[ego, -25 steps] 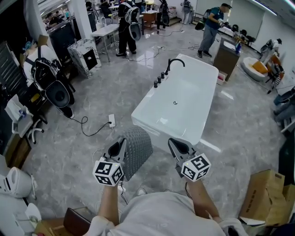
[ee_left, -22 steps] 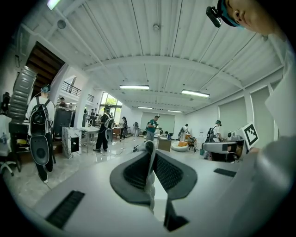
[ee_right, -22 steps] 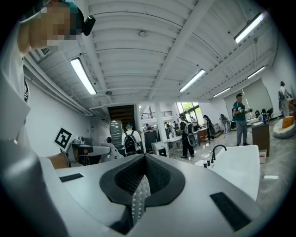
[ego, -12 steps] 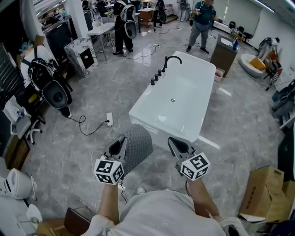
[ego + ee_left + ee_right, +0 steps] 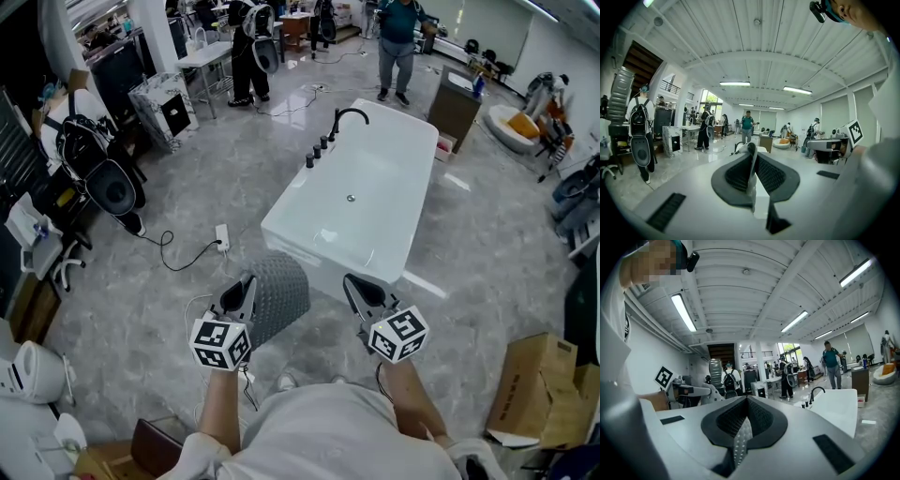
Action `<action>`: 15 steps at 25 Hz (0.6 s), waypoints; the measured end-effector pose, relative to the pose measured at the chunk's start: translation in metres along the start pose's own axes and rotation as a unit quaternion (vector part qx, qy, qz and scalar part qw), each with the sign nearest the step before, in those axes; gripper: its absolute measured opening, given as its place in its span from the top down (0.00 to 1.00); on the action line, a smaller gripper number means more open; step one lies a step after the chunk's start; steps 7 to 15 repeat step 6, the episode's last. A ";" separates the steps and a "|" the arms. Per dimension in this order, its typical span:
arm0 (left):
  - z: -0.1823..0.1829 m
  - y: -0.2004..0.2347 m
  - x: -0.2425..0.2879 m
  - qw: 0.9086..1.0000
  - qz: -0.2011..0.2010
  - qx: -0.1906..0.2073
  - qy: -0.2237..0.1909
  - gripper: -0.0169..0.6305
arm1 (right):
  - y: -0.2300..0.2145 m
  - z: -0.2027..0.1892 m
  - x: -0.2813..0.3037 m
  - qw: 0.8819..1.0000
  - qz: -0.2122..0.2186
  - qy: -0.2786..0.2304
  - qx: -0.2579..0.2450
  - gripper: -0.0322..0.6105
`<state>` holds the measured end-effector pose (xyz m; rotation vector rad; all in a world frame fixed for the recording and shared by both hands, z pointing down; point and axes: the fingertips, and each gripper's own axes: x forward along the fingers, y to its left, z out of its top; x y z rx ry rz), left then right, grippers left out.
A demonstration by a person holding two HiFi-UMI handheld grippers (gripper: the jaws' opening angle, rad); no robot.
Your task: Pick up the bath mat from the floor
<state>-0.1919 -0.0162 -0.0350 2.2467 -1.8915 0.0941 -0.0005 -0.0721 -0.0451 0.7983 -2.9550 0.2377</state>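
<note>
Left hand-held gripper (image 5: pixel 241 289) is clenched on the bath mat (image 5: pixel 278 298) edge; the mat hangs just right of it, off the floor (image 5: pixel 141 309). Right hand-held gripper (image 5: pixel 362 289) is clenched, apparently empty. The lift appears complete; next, keep the grip firm.

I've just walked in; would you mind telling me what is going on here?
A person stands before a white bathtub with a two-jaw gripper in each hand. The left gripper is shut on the edge of the grey, bumpy bath mat, which is up off the floor. The right gripper is held alongside with its jaws closed, apart from the mat. Other people are busy further back in the room.
</note>
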 end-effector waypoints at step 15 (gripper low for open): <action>0.003 -0.004 0.000 1.000 0.004 0.000 0.001 0.92 | -0.004 0.003 -0.007 1.000 -0.003 0.000 -0.003 0.91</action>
